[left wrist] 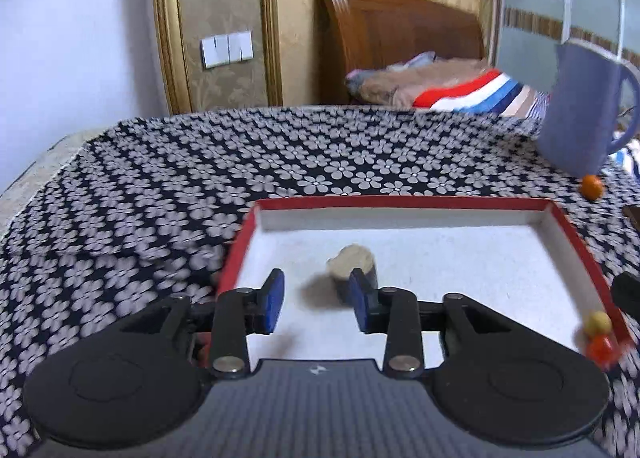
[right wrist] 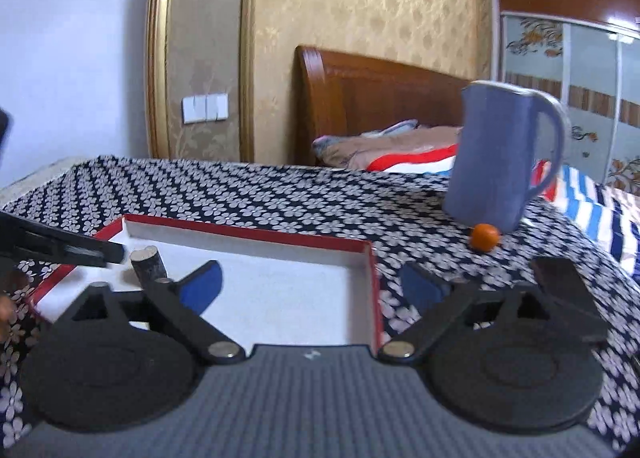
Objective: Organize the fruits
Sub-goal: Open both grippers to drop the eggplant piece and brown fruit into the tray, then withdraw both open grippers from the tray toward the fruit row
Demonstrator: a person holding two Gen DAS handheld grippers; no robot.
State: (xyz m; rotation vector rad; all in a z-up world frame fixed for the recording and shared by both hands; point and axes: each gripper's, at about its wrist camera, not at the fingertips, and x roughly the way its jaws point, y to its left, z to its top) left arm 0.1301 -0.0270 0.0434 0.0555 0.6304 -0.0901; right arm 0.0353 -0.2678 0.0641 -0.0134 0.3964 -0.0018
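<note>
A shallow white tray with a red rim [left wrist: 400,202] lies on the flowered cloth. In it lies a short dark stub with a pale cut end [left wrist: 352,262], just beyond my left gripper's right finger. The left gripper [left wrist: 316,278] hangs over the tray's near part, jaws apart, with nothing pressed between the pads. A small yellow fruit [left wrist: 598,321] and a red one [left wrist: 602,350] show blurred at the tray's near right corner. My right gripper [right wrist: 310,274] stands wide open and empty over the tray's right corner [right wrist: 370,254]. A small orange fruit [right wrist: 485,237] rests on the cloth against the blue jug [right wrist: 500,158].
The jug [left wrist: 580,110] stands at the table's right side, the orange fruit [left wrist: 592,186] at its foot. Flowered cloth [left wrist: 200,178] covers the table to the left and behind the tray. Beyond the table are a bed and a wall. The left gripper's finger [right wrist: 80,250] reaches in from the left.
</note>
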